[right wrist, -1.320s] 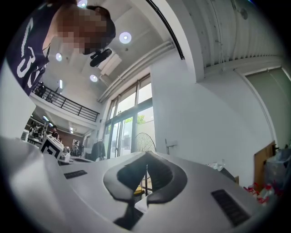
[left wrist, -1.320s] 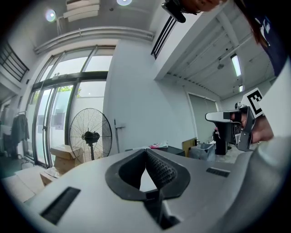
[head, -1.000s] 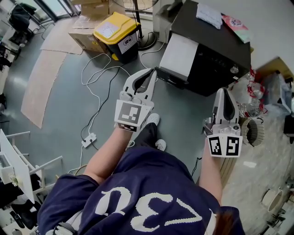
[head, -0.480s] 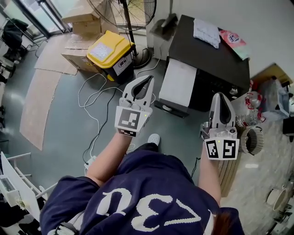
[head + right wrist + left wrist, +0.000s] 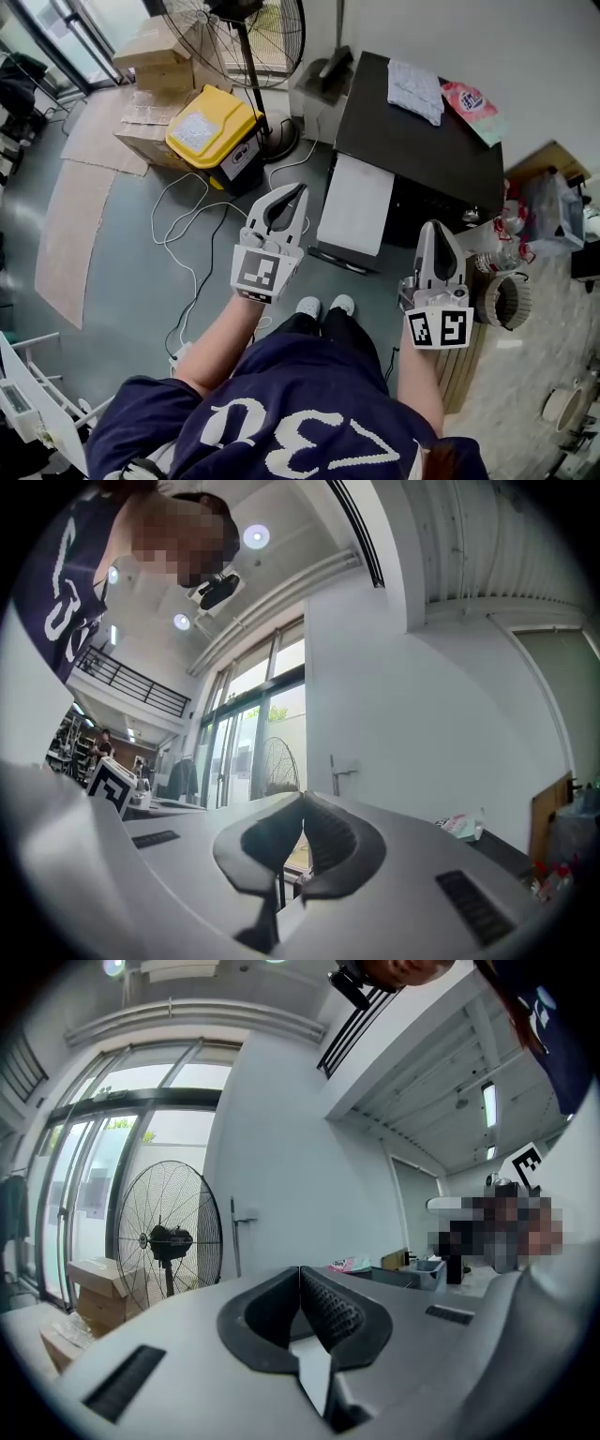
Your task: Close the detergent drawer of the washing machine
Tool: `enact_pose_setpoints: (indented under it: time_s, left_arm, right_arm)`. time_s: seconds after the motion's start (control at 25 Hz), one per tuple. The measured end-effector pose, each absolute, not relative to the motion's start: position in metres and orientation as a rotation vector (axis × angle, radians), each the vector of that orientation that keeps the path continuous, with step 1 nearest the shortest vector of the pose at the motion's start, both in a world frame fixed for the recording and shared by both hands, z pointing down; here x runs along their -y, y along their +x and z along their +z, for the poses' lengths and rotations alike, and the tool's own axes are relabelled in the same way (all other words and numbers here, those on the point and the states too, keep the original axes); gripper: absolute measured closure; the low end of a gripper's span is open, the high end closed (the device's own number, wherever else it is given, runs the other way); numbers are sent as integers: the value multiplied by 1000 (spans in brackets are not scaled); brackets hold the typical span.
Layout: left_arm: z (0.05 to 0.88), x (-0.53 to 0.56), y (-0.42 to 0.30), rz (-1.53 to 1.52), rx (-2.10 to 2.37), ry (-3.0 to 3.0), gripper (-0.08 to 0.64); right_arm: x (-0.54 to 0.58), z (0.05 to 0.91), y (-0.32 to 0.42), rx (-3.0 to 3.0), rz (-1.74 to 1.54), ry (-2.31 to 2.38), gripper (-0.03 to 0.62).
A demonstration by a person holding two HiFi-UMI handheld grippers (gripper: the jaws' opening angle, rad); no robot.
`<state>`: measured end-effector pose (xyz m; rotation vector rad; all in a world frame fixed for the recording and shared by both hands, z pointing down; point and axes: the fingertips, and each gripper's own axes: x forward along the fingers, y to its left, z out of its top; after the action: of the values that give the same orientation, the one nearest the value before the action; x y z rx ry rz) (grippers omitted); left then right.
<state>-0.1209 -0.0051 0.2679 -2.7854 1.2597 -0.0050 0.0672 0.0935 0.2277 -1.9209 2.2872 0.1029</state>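
The black washing machine (image 5: 427, 141) stands ahead, seen from above. A white panel (image 5: 354, 204) juts out of its front toward me; I cannot make out the detergent drawer itself. My left gripper (image 5: 299, 189) hangs over the floor just left of that panel, shut and empty. Its jaws (image 5: 300, 1271) meet with nothing between them. The right gripper (image 5: 427, 227) is near the machine's front right corner, also shut and empty, and its jaws (image 5: 302, 801) meet as well. Neither gripper touches the machine.
A yellow-lidded bin (image 5: 208, 131), cardboard boxes (image 5: 155, 52) and a standing fan (image 5: 248, 37) are to the machine's left. White cables (image 5: 202, 220) trail over the floor. A folded cloth (image 5: 415, 89) and a pink packet (image 5: 472, 103) lie on the machine. A wicker basket (image 5: 506, 295) sits at the right.
The whole view has shifted: the machine sits more to the middle and the fan has come into sight. Both grippers moved with the person and stayed shut.
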Motion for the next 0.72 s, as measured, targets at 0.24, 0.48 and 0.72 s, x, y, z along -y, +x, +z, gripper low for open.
enact_pose_setpoints:
  time_s: [0.24,0.48,0.72]
  left_arm:
    - [276,30,-102,-35,-1286,-2792,539]
    - [272,53,-75,-36,-1308,-2773,539]
    - [278,75,-50,-34,-1421,-2812,539]
  right_arm:
    - [-55,239,81,-2343,61,-1856,575]
    - [-15,234,102,-2399,72,-1761,575]
    - [12,236,133,-2430,71,-1687,575]
